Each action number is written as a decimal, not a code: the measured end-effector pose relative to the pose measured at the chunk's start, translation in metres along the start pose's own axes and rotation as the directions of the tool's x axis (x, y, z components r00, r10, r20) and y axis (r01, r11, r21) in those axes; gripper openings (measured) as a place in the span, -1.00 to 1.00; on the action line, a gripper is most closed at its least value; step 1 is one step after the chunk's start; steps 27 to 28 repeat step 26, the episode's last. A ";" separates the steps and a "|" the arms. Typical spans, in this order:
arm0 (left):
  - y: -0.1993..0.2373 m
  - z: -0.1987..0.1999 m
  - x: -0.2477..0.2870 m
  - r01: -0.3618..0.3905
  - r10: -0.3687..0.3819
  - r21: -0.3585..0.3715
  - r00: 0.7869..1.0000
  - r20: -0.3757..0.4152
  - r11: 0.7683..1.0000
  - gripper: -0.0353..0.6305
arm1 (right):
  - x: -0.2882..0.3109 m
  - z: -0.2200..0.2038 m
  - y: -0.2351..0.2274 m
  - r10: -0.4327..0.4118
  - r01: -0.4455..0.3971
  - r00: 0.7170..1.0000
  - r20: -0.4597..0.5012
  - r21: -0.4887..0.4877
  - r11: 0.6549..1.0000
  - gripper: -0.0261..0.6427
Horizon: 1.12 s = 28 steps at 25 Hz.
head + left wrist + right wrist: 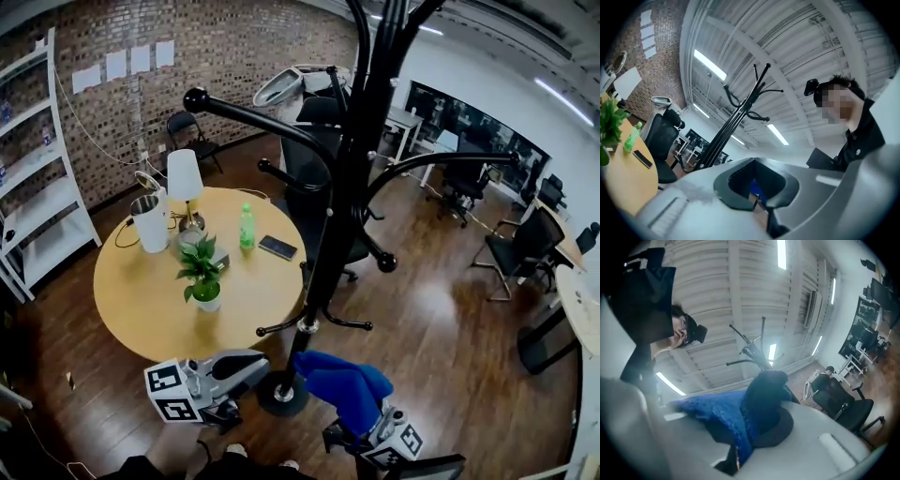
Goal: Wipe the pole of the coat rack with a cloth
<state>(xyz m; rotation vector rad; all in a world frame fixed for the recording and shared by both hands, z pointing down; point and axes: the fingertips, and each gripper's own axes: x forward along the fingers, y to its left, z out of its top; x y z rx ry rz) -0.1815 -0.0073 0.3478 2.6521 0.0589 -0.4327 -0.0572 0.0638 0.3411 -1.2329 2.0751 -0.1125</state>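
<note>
**Blue cloth poised at the foot of the coat rack**

You are holding both grippers low, one on either side of the coat rack's round base (pixel 281 395). Your right gripper (pixel 367 424) is pinching a blue cloth (pixel 342 382) between its fingers, and the fabric is bunching up in a loose heap above them. The cloth is sitting just right of the base and just beside the lower end of the black pole (pixel 328 253). Whether it is touching the pole cannot be told. Your left gripper (pixel 239 367) is hovering just left of the base with its fingers pressed together on nothing. The pole is rising between the two grippers, its curved hooks spreading out higher up. To the left of the rack, a round yellow tabletop (pixel 141 305) is carrying a potted plant (pixel 202 277), a green bottle (pixel 247 228), a white-shaded lamp (pixel 185 178) and a dark phone (pixel 277 247).
</note>
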 end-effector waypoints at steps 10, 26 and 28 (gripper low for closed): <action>-0.039 0.019 -0.002 0.068 -0.069 0.017 0.996 0.056 0.998 -0.89 | -0.009 0.034 0.027 -0.030 0.032 0.999 0.045 -0.041 0.999 -0.88; -0.034 0.022 0.000 0.082 -0.083 0.039 0.996 0.033 0.996 -0.89 | 0.003 0.032 0.028 -0.083 0.085 0.996 0.030 -0.047 0.995 -0.88; -0.034 0.022 0.000 0.082 -0.083 0.039 0.996 0.033 0.996 -0.89 | 0.003 0.032 0.028 -0.083 0.085 0.996 0.030 -0.047 0.995 -0.88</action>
